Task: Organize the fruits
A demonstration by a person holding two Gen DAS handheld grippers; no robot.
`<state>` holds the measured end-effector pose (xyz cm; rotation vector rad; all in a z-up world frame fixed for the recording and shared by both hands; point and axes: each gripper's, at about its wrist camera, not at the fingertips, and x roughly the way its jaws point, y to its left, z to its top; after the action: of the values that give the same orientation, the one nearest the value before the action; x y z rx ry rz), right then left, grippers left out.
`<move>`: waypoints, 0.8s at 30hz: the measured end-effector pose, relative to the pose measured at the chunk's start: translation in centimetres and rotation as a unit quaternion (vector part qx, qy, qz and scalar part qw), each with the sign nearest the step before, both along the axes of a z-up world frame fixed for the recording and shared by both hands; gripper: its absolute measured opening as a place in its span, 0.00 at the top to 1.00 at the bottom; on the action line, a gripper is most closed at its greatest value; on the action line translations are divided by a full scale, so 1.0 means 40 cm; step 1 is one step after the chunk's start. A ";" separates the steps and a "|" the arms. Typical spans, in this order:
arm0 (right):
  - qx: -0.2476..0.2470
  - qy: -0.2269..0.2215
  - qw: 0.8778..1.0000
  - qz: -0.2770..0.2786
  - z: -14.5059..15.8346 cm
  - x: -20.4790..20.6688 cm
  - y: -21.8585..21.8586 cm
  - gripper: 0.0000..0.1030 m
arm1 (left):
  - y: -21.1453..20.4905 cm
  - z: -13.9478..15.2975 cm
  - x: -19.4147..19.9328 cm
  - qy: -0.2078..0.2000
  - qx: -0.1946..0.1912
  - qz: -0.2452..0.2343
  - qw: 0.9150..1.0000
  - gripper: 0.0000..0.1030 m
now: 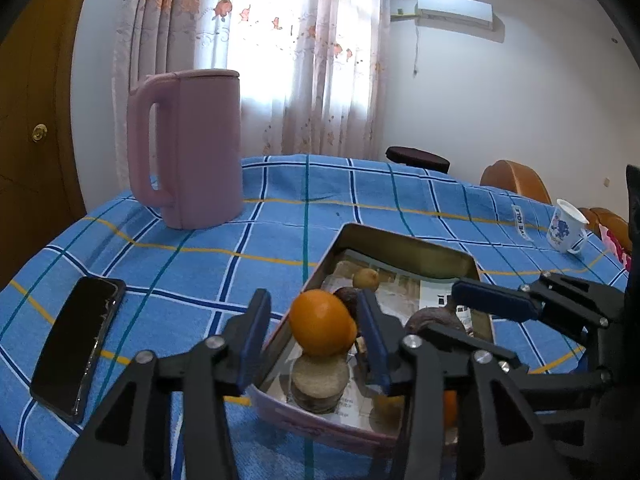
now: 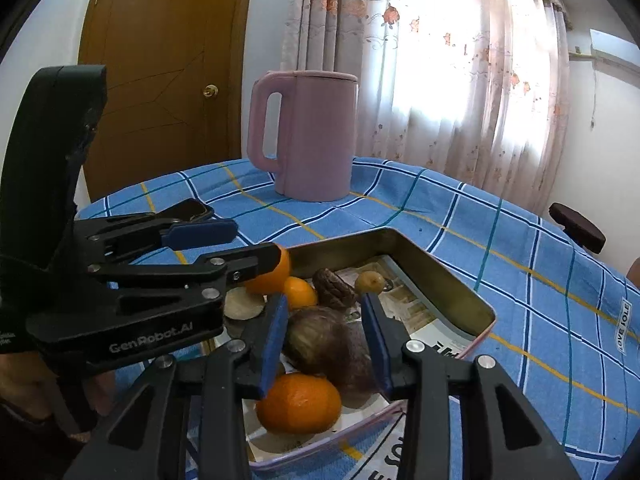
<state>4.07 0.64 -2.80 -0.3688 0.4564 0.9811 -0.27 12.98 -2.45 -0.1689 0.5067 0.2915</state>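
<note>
The left gripper (image 1: 312, 332) sits over the tin (image 1: 400, 240), and its fingers are spread wide with an orange (image 1: 322, 322) between them. The right finger may touch the orange, but the left finger is well apart from it, so it is not squeezed. This orange rests on a round flat thing (image 1: 320, 376) at the near left of the tin. An orange is round, firm and a bit smooth, so it can roll or slip. I think it is best held at its fat middle with a soft squeeze. The right gripper (image 2: 326, 344) is spread wide too, with a big brown fruit (image 2: 324, 344) between its fingers, not pinched. This fruit looks heavier. Another orange (image 2: 298, 402) lies just in front of it, near the tin's near wall.
</note>
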 end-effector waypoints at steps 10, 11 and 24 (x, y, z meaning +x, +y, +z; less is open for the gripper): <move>0.026 -0.007 0.999 -0.040 0.036 0.004 -0.064 0.44 | -0.013 0.036 -0.030 -0.025 0.006 0.002 1.000 0.31; 0.027 -0.007 0.999 -0.042 0.038 0.006 -0.070 0.44 | -0.014 0.038 -0.031 -0.025 0.006 0.002 1.000 0.30; 0.054 -0.015 0.990 -0.127 0.071 0.016 -0.198 0.32 | -0.072 0.068 -0.056 -0.047 0.019 -0.009 0.999 0.07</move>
<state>4.69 -7.29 0.04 -0.2208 0.4092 0.7486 -2.51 10.12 0.27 -0.1402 0.4080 0.2749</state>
